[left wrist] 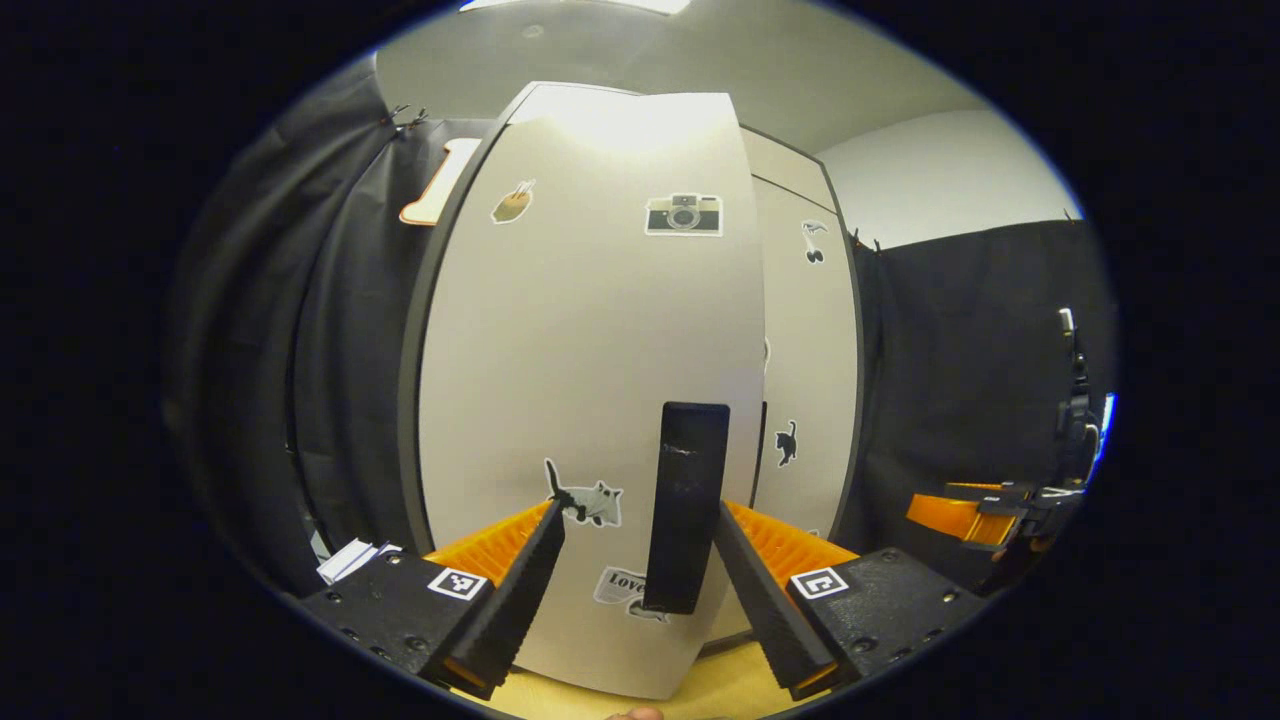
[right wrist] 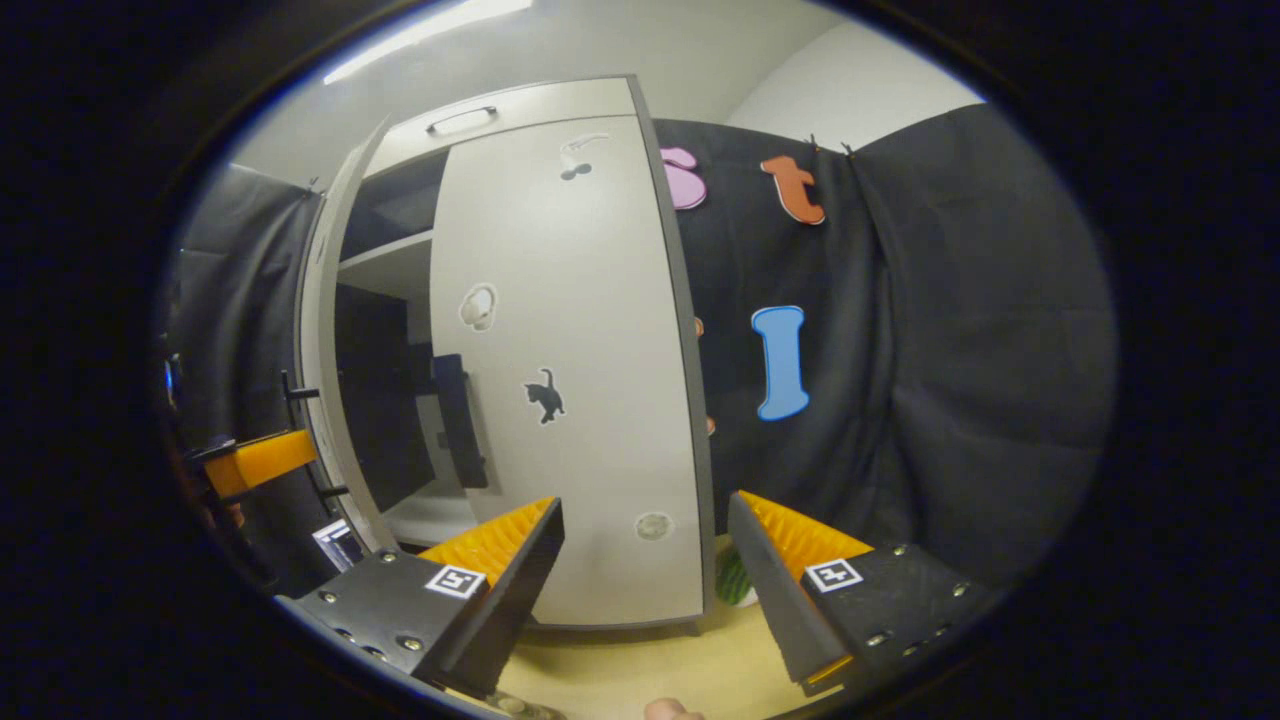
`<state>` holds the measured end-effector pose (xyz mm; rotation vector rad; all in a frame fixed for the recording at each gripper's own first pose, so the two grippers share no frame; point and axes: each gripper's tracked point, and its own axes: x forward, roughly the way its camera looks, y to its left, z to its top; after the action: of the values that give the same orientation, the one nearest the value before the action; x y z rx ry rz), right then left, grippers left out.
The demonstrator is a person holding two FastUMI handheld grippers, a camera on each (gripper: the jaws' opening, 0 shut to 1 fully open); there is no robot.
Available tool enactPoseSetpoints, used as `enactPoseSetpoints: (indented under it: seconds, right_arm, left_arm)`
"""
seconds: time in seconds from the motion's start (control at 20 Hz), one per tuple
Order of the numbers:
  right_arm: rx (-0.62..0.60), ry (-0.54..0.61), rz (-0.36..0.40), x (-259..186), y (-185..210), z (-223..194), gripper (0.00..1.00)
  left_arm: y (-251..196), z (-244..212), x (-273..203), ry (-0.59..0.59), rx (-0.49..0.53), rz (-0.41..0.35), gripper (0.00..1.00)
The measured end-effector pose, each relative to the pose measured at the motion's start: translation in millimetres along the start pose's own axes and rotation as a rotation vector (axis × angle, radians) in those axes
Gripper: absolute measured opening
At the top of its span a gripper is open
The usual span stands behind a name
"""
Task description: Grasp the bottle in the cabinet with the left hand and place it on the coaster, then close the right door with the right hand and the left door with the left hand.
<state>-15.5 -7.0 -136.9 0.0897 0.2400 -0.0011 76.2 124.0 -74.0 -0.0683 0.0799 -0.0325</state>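
- Left door (left wrist: 590, 400): a stiff, flat, light panel on hinges, seen swung nearly across the cabinet (right wrist: 520, 110) front. It should turn with a gentle push, and its smooth face may let a pad slide.
- Handle (left wrist: 686, 505): a dark upright bar near the left door's free edge, the likeliest place to press or hold.
- Left claw (left wrist: 640, 560): jaws wide, one finger each side of the handle, gripping nothing; contact with the handle cannot be told.
- Right door (right wrist: 575, 380): appears closed or close to it. In the right gripper view the left door stands ajar beside it, showing a shelf (right wrist: 390, 262).
- Right claw (right wrist: 645, 560): wide and empty, near the right door's lower edge.
- Bottle (right wrist: 735, 580): probably the green rounded thing on the worktop (right wrist: 640, 670) beside the right door's lower corner, mostly hidden by a finger; the coaster cannot be made out.
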Motion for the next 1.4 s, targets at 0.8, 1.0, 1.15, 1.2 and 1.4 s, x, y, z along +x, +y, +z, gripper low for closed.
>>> enactPoseSetpoints:
  seconds: [0.8,1.0,1.15,1.2,1.4]
  right_arm:
    - [0.055,-0.015,-0.146,-21.5,-75.4,-4.7,1.0]
    - [0.048,-0.023,-0.158,-24.1,-83.2,-2.4,1.0]
    - [0.042,-0.025,-0.16,-26.5,-86.3,-0.1,1.0]
    - [0.039,-0.027,-0.158,-27.1,-85.9,1.9,1.0]
    - [-0.002,-0.048,-0.132,-33.1,-73.8,18.6,1.0]
  left_arm:
    - [-2.0,-8.9,68.2,0.023,0.079,0.035,0.97]
    - [0.2,-10.4,75.6,0.024,0.083,0.047,0.99]
    - [1.8,-10.5,82.0,0.024,0.086,0.057,0.99]
    - [1.8,-11.7,82.6,0.031,0.085,0.059,0.99]
    - [-1.4,-2.8,75.3,0.036,0.057,0.069,0.99]
